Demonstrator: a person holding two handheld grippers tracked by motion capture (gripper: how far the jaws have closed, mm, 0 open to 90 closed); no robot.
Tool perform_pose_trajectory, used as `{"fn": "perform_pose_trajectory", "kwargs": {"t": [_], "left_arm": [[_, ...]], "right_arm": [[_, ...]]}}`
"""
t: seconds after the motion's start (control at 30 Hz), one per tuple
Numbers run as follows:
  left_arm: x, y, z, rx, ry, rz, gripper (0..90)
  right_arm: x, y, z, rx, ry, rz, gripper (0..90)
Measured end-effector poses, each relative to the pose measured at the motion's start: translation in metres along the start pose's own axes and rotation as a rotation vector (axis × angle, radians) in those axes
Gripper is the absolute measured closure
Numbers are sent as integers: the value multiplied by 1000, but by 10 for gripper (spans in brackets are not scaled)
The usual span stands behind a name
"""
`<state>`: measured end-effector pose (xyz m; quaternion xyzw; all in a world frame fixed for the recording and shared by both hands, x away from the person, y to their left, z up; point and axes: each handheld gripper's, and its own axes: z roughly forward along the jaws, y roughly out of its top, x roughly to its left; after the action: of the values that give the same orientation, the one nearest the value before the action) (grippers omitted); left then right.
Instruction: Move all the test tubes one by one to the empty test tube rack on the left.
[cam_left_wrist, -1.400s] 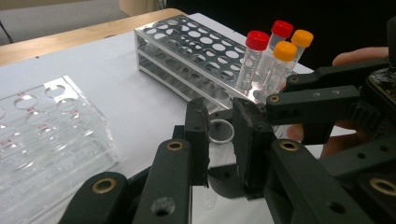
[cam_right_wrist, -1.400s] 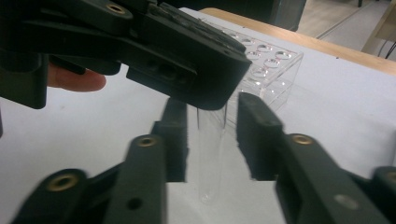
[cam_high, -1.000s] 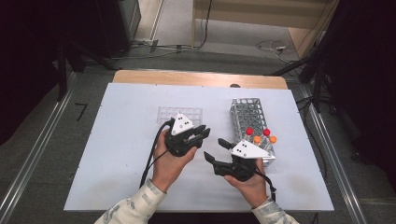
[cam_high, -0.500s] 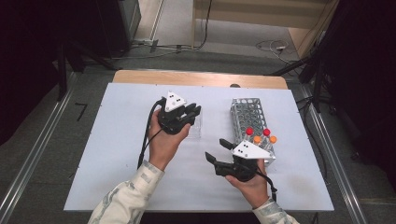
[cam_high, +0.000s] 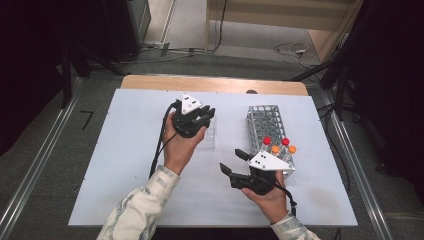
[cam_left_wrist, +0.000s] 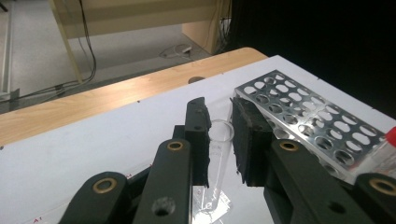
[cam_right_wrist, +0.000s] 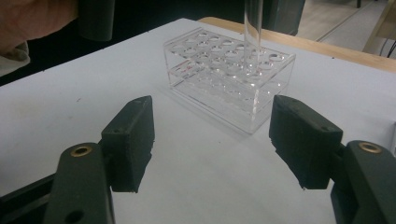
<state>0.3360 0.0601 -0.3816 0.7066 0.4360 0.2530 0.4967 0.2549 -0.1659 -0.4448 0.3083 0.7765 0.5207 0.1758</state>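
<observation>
The left gripper (cam_high: 196, 116) holds one clear tube (cam_left_wrist: 217, 154) between its two fingers (cam_left_wrist: 198, 140), which are closed on it. The tube stands nearly upright, open mouth up and tapered tip down, and it has no cap. In the high view this gripper is above the clear rack (cam_high: 207, 136), near the middle of the white surface (cam_high: 125, 150). In the right gripper view the tube comes down from the top edge to the clear rack's (cam_right_wrist: 229, 79) top plate; whether its tip has entered a hole I cannot tell.

The right gripper (cam_high: 234, 162) has its two fingers (cam_right_wrist: 130, 140) spread wide, with nothing between them. It hovers low over the surface near the front edge, pointing towards the clear rack.

There are two racks. The clear rack is a low plastic block with rows of round holes, and the held tube is the one tube at it. The metal rack (cam_high: 267, 130) stands to the right of it, well apart, long and narrow, its top plate full of holes. At its near end stand four capped tubes: two with red caps (cam_high: 267, 140) side by side and two with orange caps (cam_high: 275, 148) just in front of them. The rest of its holes look vacant.

Two hands work here, one on each gripper, and a cable (cam_high: 160, 145) trails from the left gripper back along the sleeve.
</observation>
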Motion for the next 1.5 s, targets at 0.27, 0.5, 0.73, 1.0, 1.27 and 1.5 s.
{"fn": "perform_pose_trajectory", "kwargs": {"t": [0.27, 0.5, 0.73, 1.0, 1.27, 1.5], "left_arm": [[-4, -6, 10, 19, 16, 27, 775], [-5, -22, 20, 52, 29, 40, 774], [-5, -32, 27, 78, 34, 52, 773], [-4, -33, 25, 64, 4, 19, 616], [-8, -31, 6, 27, -41, -29, 262], [-10, -44, -14, 44, -85, -57, 226]], "right_arm": [[-1, 0, -1, -3, 2, 6, 279], [0, 0, -2, -4, 5, 5, 277], [0, -1, -1, -2, 8, 3, 274], [-1, -1, 0, 9, 8, 11, 213], [2, -2, -1, 17, 15, 16, 148], [6, -4, -10, 21, 33, 7, 144]]}}
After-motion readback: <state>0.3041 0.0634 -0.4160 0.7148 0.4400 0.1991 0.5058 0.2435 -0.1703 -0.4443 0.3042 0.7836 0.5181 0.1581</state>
